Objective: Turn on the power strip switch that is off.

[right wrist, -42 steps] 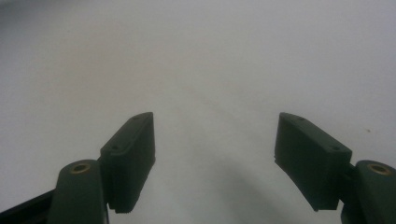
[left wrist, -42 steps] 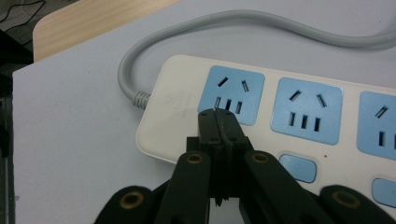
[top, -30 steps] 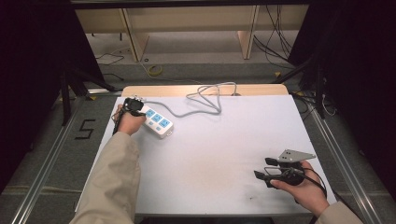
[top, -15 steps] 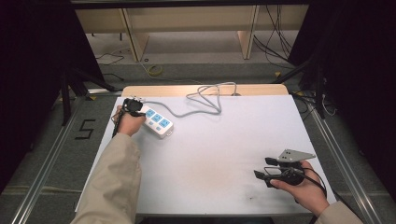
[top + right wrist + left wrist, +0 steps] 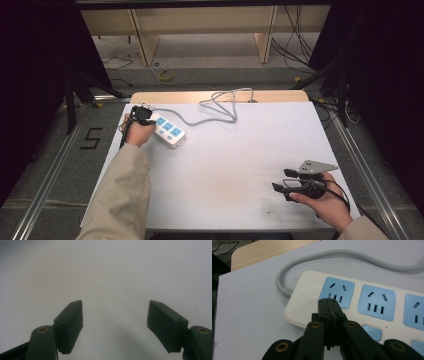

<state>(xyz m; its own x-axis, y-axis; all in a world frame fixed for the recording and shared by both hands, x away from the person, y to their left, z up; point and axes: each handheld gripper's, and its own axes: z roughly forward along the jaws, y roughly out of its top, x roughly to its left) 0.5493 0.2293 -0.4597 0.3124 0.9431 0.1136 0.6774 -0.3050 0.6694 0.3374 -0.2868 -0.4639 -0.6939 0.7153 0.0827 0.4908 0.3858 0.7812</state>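
A white power strip (image 5: pixel 168 130) with blue sockets lies at the table's far left, and its grey cord (image 5: pixel 220 107) loops toward the back edge. My left gripper (image 5: pixel 141 113) is at the strip's cord end, jaws shut with nothing between them. In the left gripper view the shut tips (image 5: pixel 328 305) rest over the strip (image 5: pixel 372 307) beside the first blue socket (image 5: pixel 338 292). My right gripper (image 5: pixel 281 180) is held low at the front right, jaws open and empty. The right gripper view has its fingers (image 5: pixel 71 322) spread wide above bare tabletop.
The white tabletop (image 5: pixel 240 165) has a wooden strip (image 5: pixel 200 96) along its back edge. Behind the table are shelf legs and loose cables on the floor. A metal rail (image 5: pixel 47 170) with a "5" mark runs along the left.
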